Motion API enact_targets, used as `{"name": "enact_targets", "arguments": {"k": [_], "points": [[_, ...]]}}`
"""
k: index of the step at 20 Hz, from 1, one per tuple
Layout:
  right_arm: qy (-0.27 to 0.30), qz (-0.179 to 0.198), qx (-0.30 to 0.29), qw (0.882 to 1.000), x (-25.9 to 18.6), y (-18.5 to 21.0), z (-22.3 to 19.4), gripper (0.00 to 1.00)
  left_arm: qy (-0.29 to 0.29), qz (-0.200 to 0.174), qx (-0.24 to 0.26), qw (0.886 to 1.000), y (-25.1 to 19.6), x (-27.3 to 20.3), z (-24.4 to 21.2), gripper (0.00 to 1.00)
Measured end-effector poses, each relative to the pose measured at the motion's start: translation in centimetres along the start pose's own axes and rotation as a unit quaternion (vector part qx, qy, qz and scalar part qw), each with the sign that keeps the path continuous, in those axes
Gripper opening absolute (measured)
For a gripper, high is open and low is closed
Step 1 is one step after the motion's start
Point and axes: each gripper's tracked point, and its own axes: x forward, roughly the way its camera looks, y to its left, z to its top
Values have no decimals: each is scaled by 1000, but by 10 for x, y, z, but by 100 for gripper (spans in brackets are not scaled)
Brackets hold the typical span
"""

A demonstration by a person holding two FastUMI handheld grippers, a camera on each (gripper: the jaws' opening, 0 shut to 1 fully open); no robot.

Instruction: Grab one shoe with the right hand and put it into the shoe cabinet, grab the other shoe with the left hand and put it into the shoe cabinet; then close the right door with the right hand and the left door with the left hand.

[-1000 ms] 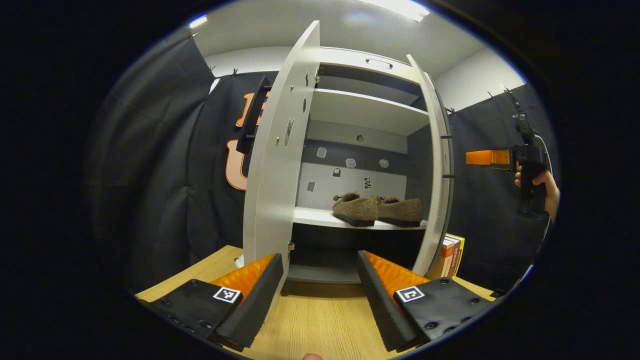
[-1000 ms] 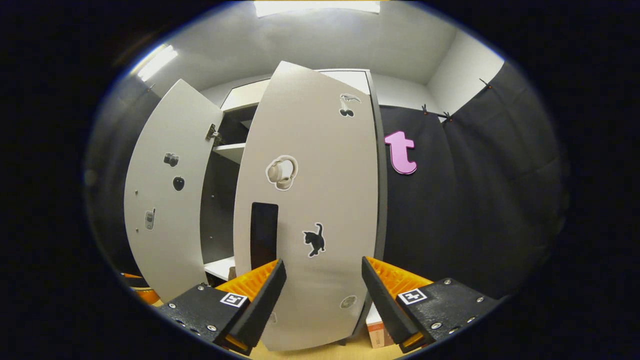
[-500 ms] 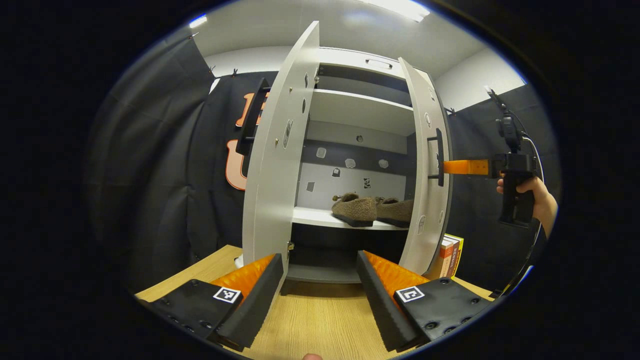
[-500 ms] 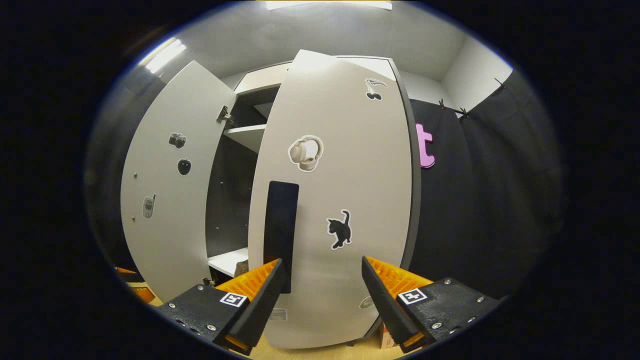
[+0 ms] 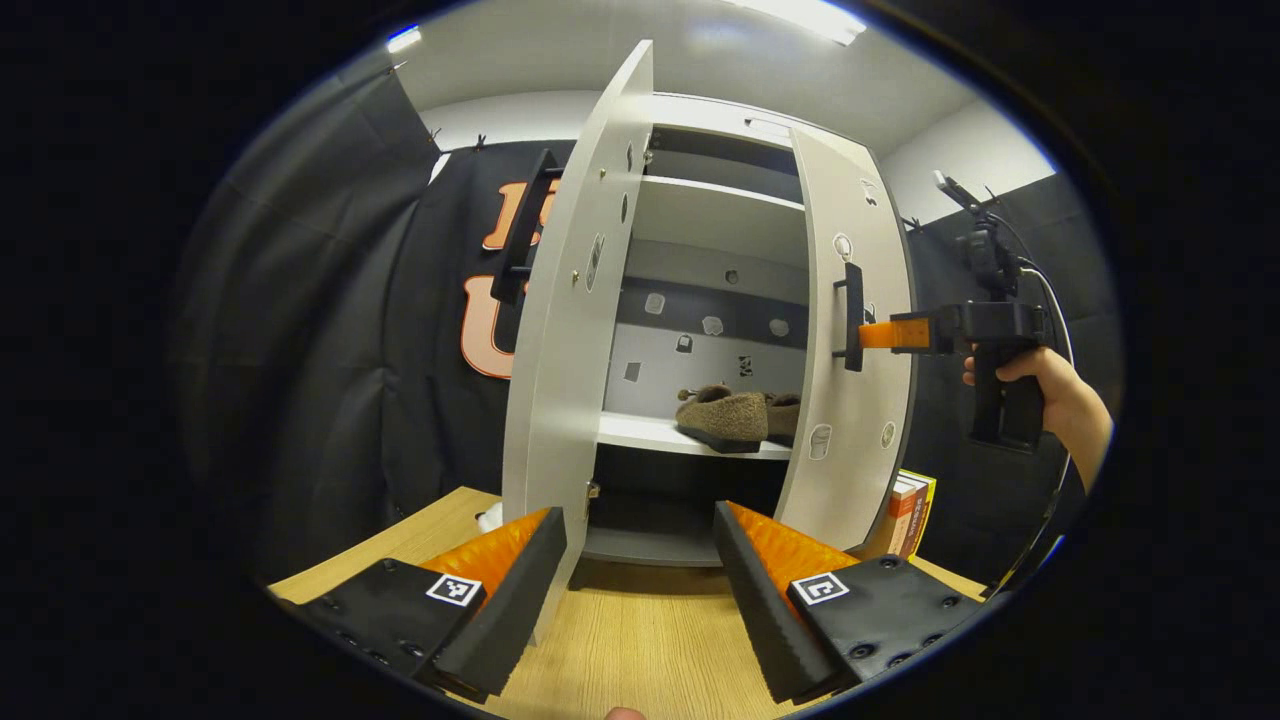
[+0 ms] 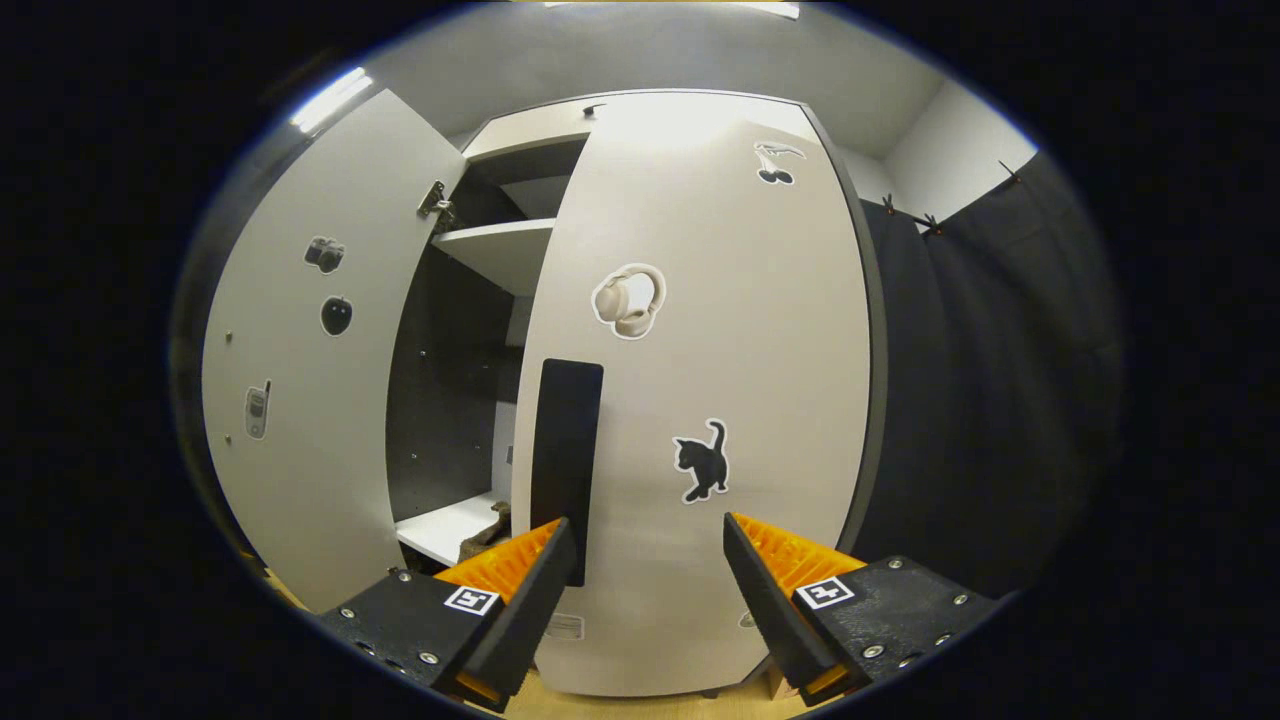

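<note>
2 grippers, both with jaws apart and nothing between them. Left gripper [image 5: 640, 575] hangs over the table [image 5: 640, 640], well apart from the cabinet [image 5: 715, 215], aimed at the gap between the doors. Right gripper [image 6: 648, 590] faces the right door [image 6: 720, 400]; its left finger sits just in front of the black handle [image 6: 566, 450], contact unclear. In the left gripper view the right gripper [image 5: 875, 334] has its tip at that handle [image 5: 851, 316], with a hand [image 5: 1050, 385] on its grip. Right door is partly shut, left door [image 5: 570, 330] wide open. 2 shoes [image 5: 728, 414] sit side by side on the middle shelf [image 5: 650, 433], the right one half hidden by the right door. Books [image 5: 908, 512] stand by the cabinet's right foot.
</note>
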Motion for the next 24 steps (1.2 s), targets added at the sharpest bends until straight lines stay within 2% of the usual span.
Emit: {"name": "enact_targets", "arguments": {"k": [3,6,10,15,17,20,23,24], "points": [[-3,-11,-1,1000,11,3,-2,91,-1,3,2,1000,5,0,1,99],[0,-11,9,1000,20,4,-5,91,-1,7,4,1000,11,0,1,94],[9,-5,35,999,23,5,-8,91,-2,14,4,1000,19,-2,4,99],[15,-7,47,999,22,2,-10,91,-17,27,-6,999,33,-6,18,94],[3,-12,41,999,16,-2,-4,92,-17,30,-14,999,41,-8,23,97],[-8,-12,33,999,-7,-7,0,92,-16,57,-28,998,73,-14,29,96],[-15,-14,29,999,-37,-13,-2,92,-27,105,-20,994,120,-22,47,94],[-14,-16,27,999,-47,-15,-6,92,-27,115,-19,993,132,-19,54,97]]}}
